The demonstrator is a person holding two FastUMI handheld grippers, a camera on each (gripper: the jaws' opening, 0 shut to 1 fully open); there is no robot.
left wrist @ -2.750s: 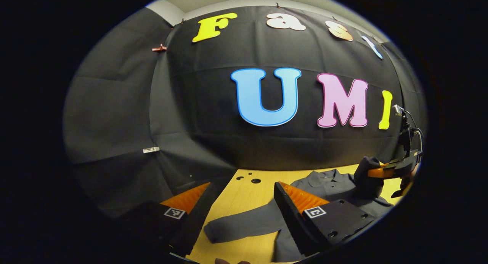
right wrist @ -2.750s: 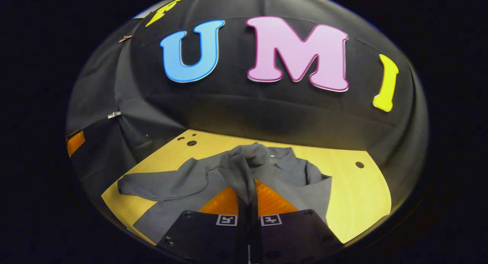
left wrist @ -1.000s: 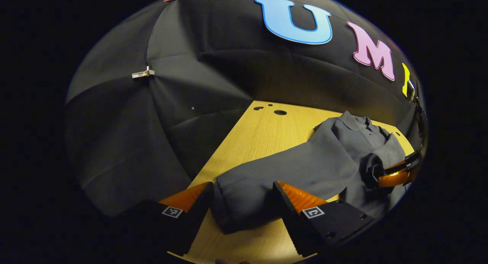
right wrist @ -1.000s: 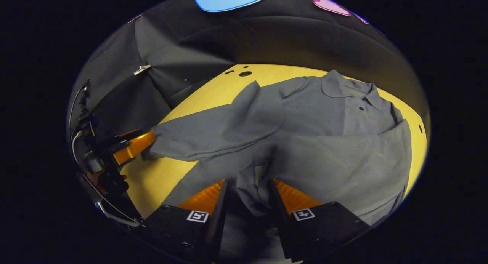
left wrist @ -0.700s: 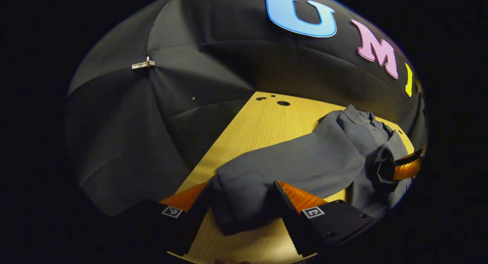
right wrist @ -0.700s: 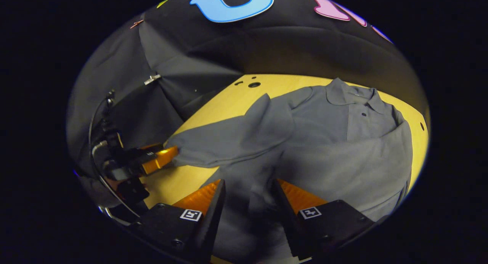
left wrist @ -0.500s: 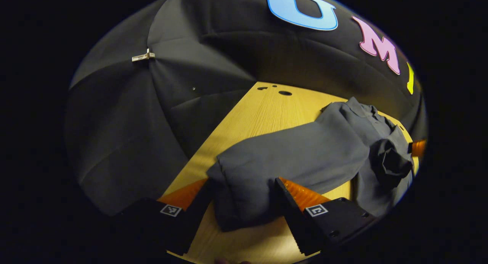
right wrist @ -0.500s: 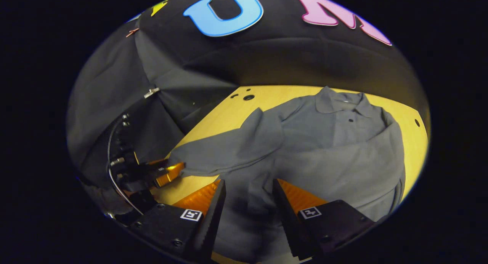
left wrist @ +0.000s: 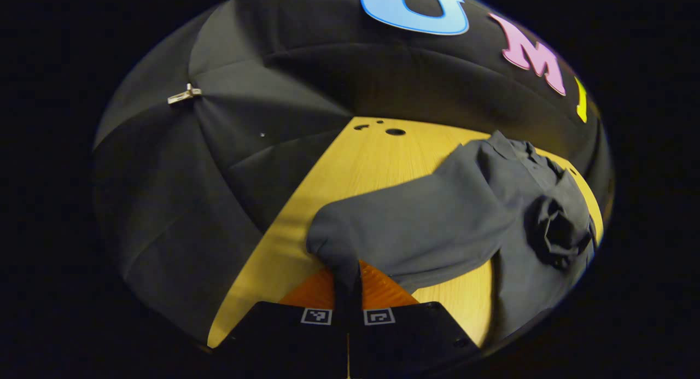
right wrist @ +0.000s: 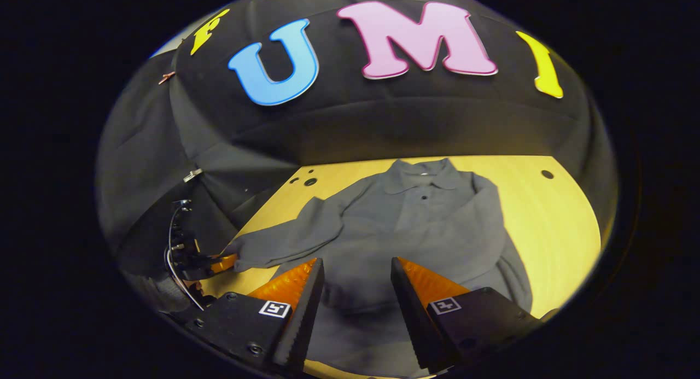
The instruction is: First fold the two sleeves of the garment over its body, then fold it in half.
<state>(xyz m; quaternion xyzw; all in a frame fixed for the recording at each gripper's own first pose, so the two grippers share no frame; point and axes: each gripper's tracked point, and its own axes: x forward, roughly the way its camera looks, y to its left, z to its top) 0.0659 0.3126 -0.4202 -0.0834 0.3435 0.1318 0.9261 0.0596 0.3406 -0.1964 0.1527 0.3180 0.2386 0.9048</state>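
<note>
The left gripper [left wrist: 348, 283] has its fingers clamped on the sleeve [left wrist: 415, 226] cuff to fold it over the shirt [right wrist: 421, 226], while the right gripper [right wrist: 354, 291], fingers apart, waits above the shirt on the table [right wrist: 558, 215].

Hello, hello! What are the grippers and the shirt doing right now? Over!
Left gripper shut on cuff of outstretched sleeve. Right gripper open above shirt, holding nothing. Other sleeve folded over body. Nothing in the way.
</note>
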